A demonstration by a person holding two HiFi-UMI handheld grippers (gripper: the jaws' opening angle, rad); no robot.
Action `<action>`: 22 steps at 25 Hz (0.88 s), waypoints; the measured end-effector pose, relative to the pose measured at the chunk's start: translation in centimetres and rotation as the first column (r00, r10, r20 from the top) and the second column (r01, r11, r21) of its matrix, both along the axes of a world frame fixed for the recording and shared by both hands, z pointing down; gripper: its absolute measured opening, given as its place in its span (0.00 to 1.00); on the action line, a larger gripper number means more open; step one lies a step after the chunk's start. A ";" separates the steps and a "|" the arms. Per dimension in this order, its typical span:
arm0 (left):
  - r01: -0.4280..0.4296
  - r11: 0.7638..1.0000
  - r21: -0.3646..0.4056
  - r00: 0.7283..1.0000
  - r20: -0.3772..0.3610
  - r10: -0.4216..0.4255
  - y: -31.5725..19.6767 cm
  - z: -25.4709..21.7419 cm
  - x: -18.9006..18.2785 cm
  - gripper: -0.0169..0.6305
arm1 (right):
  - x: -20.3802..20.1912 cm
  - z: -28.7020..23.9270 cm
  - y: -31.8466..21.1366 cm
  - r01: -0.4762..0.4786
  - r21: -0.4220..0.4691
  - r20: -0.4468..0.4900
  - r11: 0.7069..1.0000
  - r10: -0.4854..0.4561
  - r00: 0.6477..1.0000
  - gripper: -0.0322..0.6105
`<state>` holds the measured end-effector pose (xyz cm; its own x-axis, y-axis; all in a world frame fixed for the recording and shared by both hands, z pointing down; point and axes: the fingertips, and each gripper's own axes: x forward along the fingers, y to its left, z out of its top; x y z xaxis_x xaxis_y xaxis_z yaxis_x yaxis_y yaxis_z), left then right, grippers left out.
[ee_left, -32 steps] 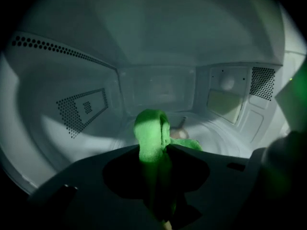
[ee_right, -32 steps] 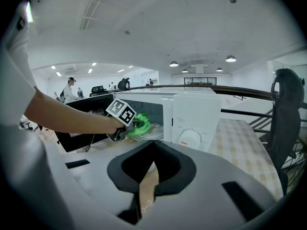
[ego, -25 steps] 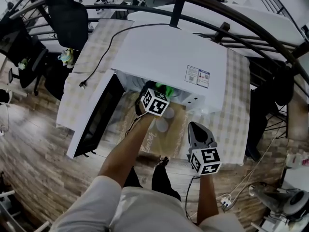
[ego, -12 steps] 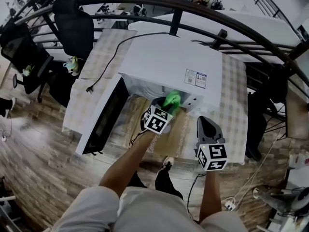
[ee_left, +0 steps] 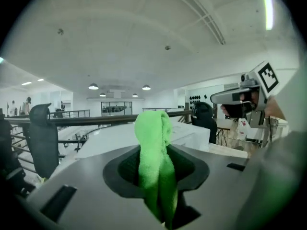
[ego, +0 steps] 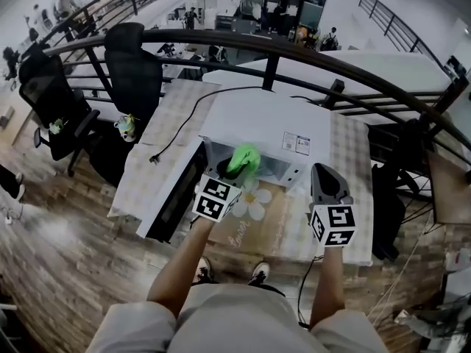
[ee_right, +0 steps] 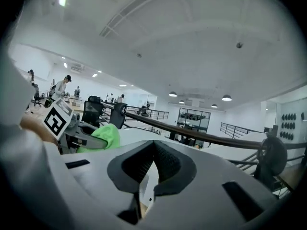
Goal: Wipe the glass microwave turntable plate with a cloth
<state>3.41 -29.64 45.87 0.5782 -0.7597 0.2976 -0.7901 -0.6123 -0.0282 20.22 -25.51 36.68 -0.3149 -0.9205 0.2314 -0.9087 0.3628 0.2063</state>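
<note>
My left gripper (ego: 229, 173) is shut on a bright green cloth (ego: 243, 158), held up in front of the open white microwave (ego: 257, 123). In the left gripper view the cloth (ee_left: 152, 152) stands up between the jaws and hides the fingertips of the left gripper (ee_left: 156, 176). My right gripper (ego: 324, 171) hovers to the right of the microwave's front; its jaws are closed with nothing between them (ee_right: 153, 150). Both grippers tilt upward, toward the railing and ceiling. I cannot make out the glass turntable plate in any view.
The microwave door (ego: 176, 193) hangs open to the left. A brown mat with a white flower print (ego: 254, 223) lies on the checked tablecloth (ego: 158, 153) in front. A black power cord (ego: 184, 123) trails left. A dark railing (ego: 294, 46) and office chairs (ego: 136, 65) stand behind.
The left gripper came back out of the microwave's opening and rose with the green cloth. The right gripper rose too. The head view has pulled back and tilted up.
</note>
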 end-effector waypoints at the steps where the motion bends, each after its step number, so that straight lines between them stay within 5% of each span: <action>1: 0.006 1.000 0.028 1.000 -0.007 -0.006 -0.1 -1.6 -0.8 0.24 | -0.4 -0.9 -0.2 0.011 0.017 -0.007 1.000 -0.010 1.000 0.07; 11: 0.049 0.963 0.263 0.999 -0.023 -0.045 -0.3 -13.9 -5.7 0.24 | -4.8 -7.3 -1.2 0.105 0.137 -0.088 0.985 -0.094 0.992 0.07; 22: 0.042 0.931 0.362 0.998 0.037 -0.059 0.4 -18.1 -8.0 0.24 | -7.2 -11.7 -1.3 0.138 0.195 -0.103 0.971 -0.120 0.987 0.07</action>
<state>-4.59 -29.26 27.73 0.5281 -0.8488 0.0233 -0.8124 -0.5131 -0.2772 13.05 -26.81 25.01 -0.4202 -0.9040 0.0788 -0.8314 0.4183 0.3658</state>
